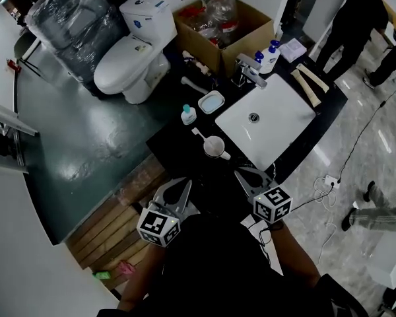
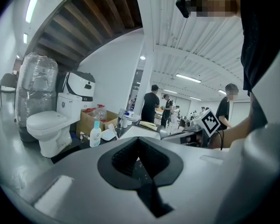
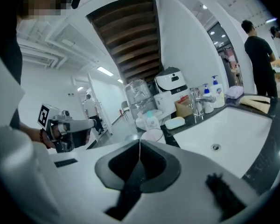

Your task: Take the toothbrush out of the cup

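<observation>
Cup (image 1: pixel 214 147) at 12 o'clock on counter (image 1: pixel 173 152), toothbrush (image 1: pixel 198 135) leaning toward 10 – untouched. Left gripper (image 1: pixel 176 189), right gripper (image 1: pixel 245 174) both pressed together, empty, back at 6. Spread right jaws, pinch handle, lift along lean – likely avoids tipping cup.

1 white cup (image 1: pixel 214 146) stands upright on the dark counter (image 1: pixel 177 156), in its near left part, close to the corner nearest the person and just in from the front edge. Its mouth is open to the ceiling and the inside looks pale. A small handle juts from its side toward the near right. 1 toothbrush (image 1: pixel 198 135) sits in it, white and thin, leaning over the rim and slanting up and away toward the counter's left edge. Its lower end is hidden inside the cup. From the right gripper view the cup (image 3: pixel 152 135) shows low and pale, its rim a flat oval.
</observation>
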Motion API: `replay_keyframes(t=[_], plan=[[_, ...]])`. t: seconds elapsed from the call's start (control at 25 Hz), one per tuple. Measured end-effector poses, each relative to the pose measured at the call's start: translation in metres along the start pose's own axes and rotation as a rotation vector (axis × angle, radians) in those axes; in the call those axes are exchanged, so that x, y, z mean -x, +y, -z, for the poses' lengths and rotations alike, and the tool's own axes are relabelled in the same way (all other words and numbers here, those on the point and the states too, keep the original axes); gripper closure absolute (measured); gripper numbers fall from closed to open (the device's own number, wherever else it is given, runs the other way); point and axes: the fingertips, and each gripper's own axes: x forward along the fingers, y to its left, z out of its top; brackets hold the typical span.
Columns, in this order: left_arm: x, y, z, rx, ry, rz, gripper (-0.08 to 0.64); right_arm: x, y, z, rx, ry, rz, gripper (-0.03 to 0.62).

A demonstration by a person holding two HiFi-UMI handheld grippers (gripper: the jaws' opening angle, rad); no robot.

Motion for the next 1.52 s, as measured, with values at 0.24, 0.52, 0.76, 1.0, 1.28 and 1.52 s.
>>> replay_keyframes(t=[0.24,0.52,0.76,1.0,1.28,1.52], plan=[[0.005,0.012,0.001,0.009,0.006,-0.009,0.552,-0.034,-0.002,-0.013,0.054,0.022,-0.021,0.577],[0.013,0.021,0.005,0.024,-0.002,-0.027,0.552,-0.069,-0.001,-0.028,0.085,0.029,-0.048,0.575],[0.016,0.022,-0.001,0.032,-0.026,-0.029,0.552,-0.091,-0.001,-0.03,0.115,0.062,-0.061,0.537],[0.016,0.021,-0.003,0.04,-0.03,-0.015,0.552,-0.108,-0.007,-0.022,0.142,0.111,-0.054,0.524],[0.015,0.025,-0.003,0.03,-0.027,-0.026,0.551,-0.125,-0.01,-0.019,0.193,0.164,-0.044,0.509],[0.014,0.028,-0.004,0.03,-0.03,-0.03,0.551,-0.138,-0.009,-0.02,0.227,0.202,-0.042,0.503]])
